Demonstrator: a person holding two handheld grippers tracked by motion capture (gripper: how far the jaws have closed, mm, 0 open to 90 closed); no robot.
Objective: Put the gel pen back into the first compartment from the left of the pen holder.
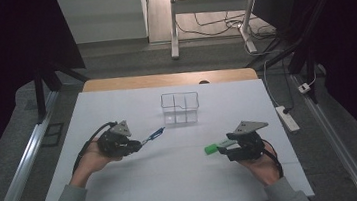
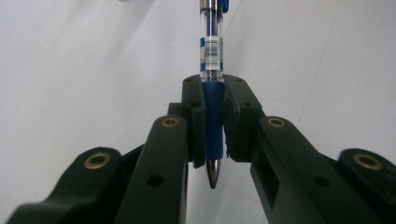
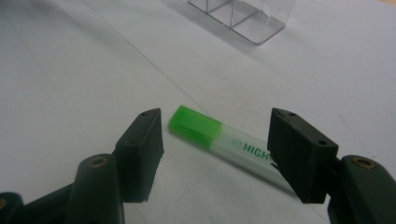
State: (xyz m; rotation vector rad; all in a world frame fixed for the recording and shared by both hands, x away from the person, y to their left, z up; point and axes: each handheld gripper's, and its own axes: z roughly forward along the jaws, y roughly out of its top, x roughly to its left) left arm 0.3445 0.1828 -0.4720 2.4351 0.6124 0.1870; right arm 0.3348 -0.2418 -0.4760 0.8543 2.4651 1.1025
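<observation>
Holding a blue pen (image 1: 153,135) clamped between its jaws, the left gripper (image 1: 138,144) is hovering over the white table (image 1: 125,186), in front of and to the left of a clear plastic organizer (image 1: 181,108) that is standing near the table's far middle. The pen is pointing out of the jaws toward the organizer, its far end reaching close to the organizer's front left corner without touching it. The right gripper (image 1: 227,144) is resting in front of and to the right of the organizer, its jaws standing apart around a green highlighter (image 1: 216,147) that is lying flat on the table; the pads are not pressing on it.

Judging from this, the work is in a pick-up stage: the pen is already secured and the highlighter is waiting to be grasped. The next move is probably asking the right jaws to close squarely on the highlighter's body, and then each item needs lifting over the organizer's rim and lowering into a compartment.

The high view is giving the overall layout: both hands, both items and the organizer with its inner dividers. The left gripper view is showing the grip in detail: the pads (image 2: 233,116) are squeezing the pen (image 2: 212,70) on its blue rubber sleeve, with the silver tip pointing back toward the hand. The right gripper view is showing the highlighter (image 3: 219,137) lying slantwise between the open pads (image 3: 142,140), its green cap nearer the left pad and printed lettering on its pale body, with the organizer (image 3: 243,18) standing beyond.
</observation>
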